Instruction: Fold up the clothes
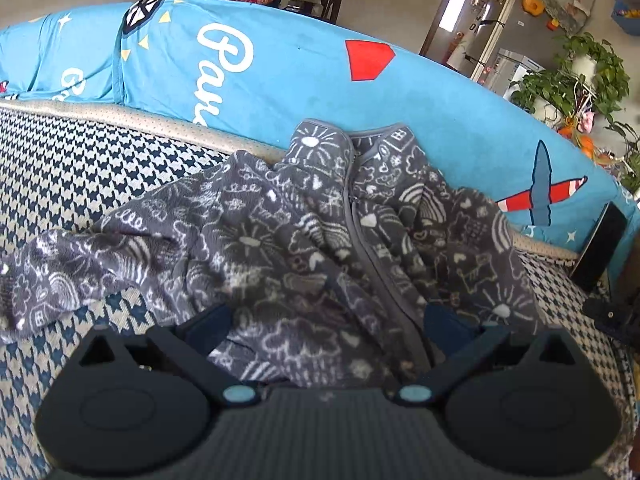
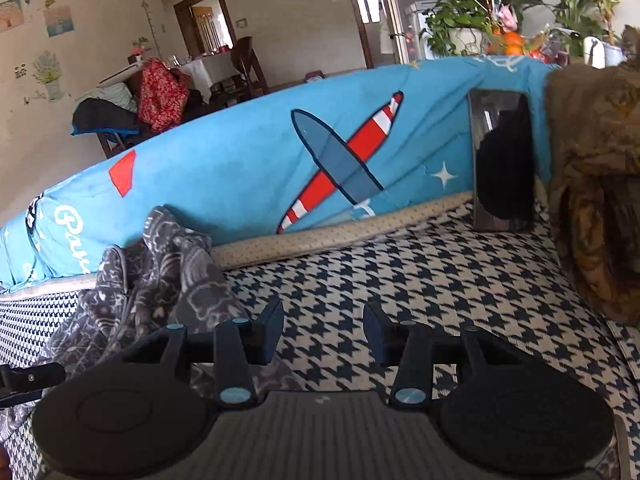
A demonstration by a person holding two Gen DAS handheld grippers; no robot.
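A grey fleece jacket (image 1: 304,232) with white doodles and a front zip lies crumpled on the houndstooth sofa seat (image 1: 80,168), its collar against the blue backrest. One sleeve trails out to the left. My left gripper (image 1: 326,320) is low over the jacket's hem with its fingers wide apart. The fabric bunches loosely between them and hides the tips. In the right wrist view the jacket (image 2: 160,280) is off to the left. My right gripper (image 2: 324,332) is open over bare seat with nothing between its fingers, and its left finger (image 2: 272,332) stands just beside the jacket's edge.
A blue cover printed with a plane (image 2: 340,160) drapes the sofa back. A dark phone (image 2: 502,160) leans against it at the right. A brown furry throw (image 2: 592,184) covers the right armrest. Potted plants (image 2: 480,12) and a chair with clothes (image 2: 160,96) stand behind the sofa.
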